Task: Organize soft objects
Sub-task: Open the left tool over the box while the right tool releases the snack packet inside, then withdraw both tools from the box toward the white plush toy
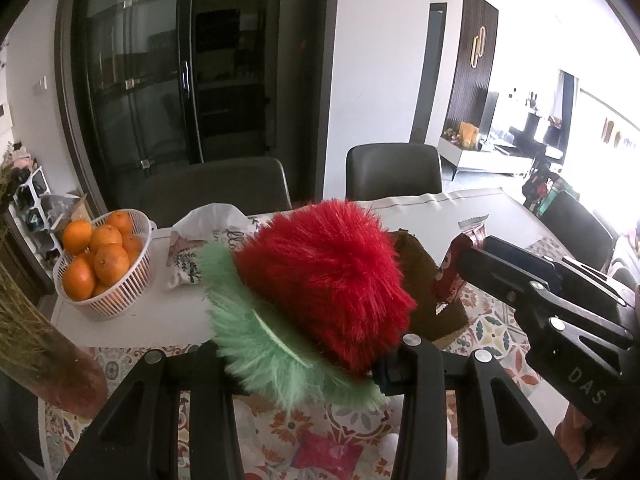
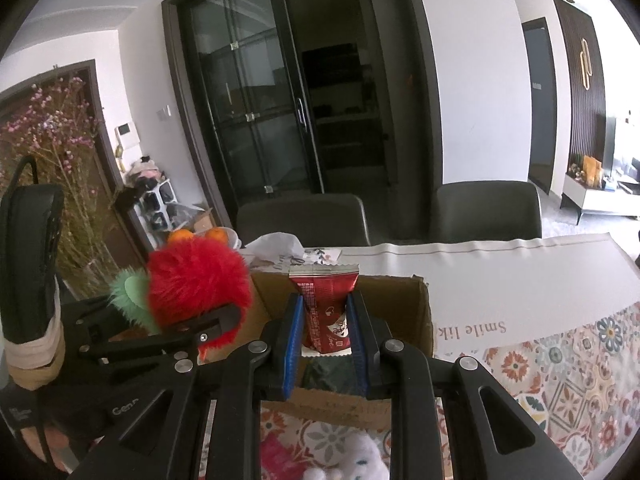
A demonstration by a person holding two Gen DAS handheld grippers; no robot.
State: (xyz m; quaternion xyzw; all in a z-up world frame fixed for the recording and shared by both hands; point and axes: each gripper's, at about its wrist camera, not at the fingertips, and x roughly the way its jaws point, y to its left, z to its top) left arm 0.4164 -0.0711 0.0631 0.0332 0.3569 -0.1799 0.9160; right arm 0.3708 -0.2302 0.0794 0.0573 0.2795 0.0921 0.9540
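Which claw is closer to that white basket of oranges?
Left. The left claw, gripping the fluffy red and green toy, is beside the white basket of oranges; the right claw, holding a red packet, sits farther away.

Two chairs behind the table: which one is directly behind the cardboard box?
The left dark chair; in the right wrist view the open brown cardboard box sits in front of it, while the right chair stands further right.

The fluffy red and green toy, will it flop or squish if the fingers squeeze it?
The fluffy red and green plush toy probably squishes: its long fur spills around the left gripper clamped on it. It seems light, carried by one edge above the brown cardboard box without sagging much. The thin green fringe looks floppiest.
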